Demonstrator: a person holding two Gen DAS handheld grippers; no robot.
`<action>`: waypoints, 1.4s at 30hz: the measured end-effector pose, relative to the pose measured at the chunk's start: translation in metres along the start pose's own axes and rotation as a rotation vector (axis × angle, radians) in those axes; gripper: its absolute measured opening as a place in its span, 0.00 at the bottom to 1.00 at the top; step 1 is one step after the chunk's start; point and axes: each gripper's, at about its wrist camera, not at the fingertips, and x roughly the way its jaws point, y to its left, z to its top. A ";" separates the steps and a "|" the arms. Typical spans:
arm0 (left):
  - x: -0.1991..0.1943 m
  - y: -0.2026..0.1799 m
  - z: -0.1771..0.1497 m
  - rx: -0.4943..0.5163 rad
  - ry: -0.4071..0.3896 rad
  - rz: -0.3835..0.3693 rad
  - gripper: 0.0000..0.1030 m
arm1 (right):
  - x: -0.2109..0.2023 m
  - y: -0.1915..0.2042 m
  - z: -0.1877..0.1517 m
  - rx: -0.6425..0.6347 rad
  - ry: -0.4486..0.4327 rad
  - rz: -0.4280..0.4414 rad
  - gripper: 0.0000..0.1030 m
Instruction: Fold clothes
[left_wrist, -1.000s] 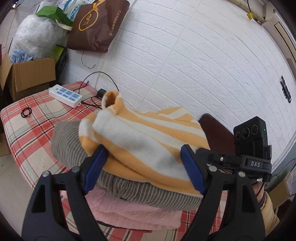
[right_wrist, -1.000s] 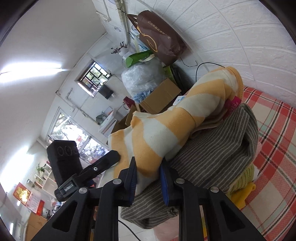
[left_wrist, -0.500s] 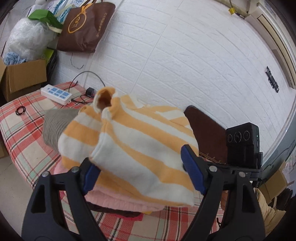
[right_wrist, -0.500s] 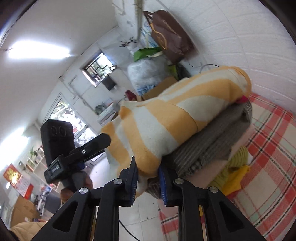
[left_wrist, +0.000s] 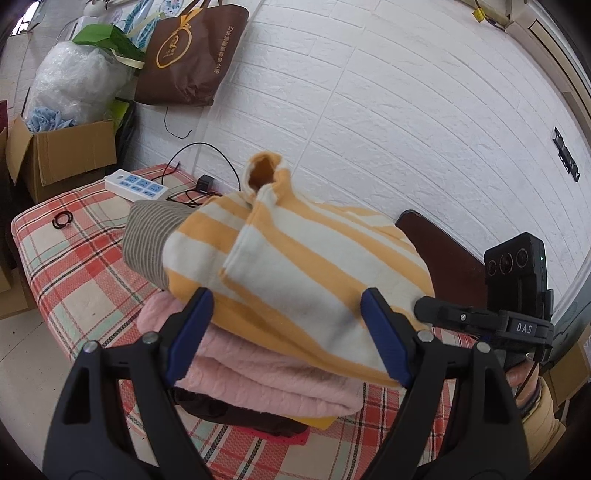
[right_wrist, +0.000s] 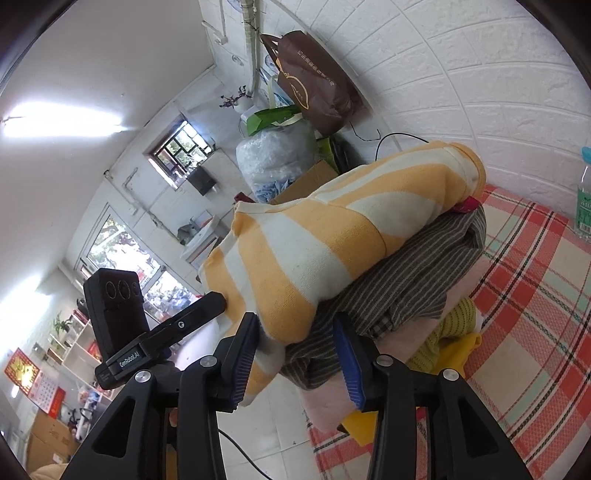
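Left wrist view: the striped sweater (left_wrist: 295, 266) is seen folded atop a clothes stack (left_wrist: 266, 376) on the plaid bed (left_wrist: 74, 266), flanked by the spread left claw (left_wrist: 286, 336). The right claw (right_wrist: 299, 354) is likewise held apart around the sweater's edge, unclenched.

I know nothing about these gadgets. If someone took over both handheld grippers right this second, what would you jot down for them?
Left gripper: open, jaws apart on either side of the orange-striped sweater, not clamped.
Right gripper: open, with the sweater's edge between its jaws.
The sweater lies folded on top of the pile: striped grey garment, then pink garment, on the plaid bed.
Done: sweater folded and stacked.
Left: draw both grippers away, and straighten the sweater's overhang if needed.
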 end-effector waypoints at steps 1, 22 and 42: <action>-0.001 0.000 0.000 -0.001 -0.003 0.001 0.80 | -0.001 -0.001 0.000 0.008 0.000 0.002 0.42; -0.043 -0.018 -0.010 0.092 -0.139 0.018 0.90 | -0.039 0.034 -0.015 -0.238 -0.110 -0.172 0.61; -0.037 -0.080 -0.058 0.190 -0.035 0.075 0.99 | -0.054 0.071 -0.069 -0.474 -0.185 -0.310 0.80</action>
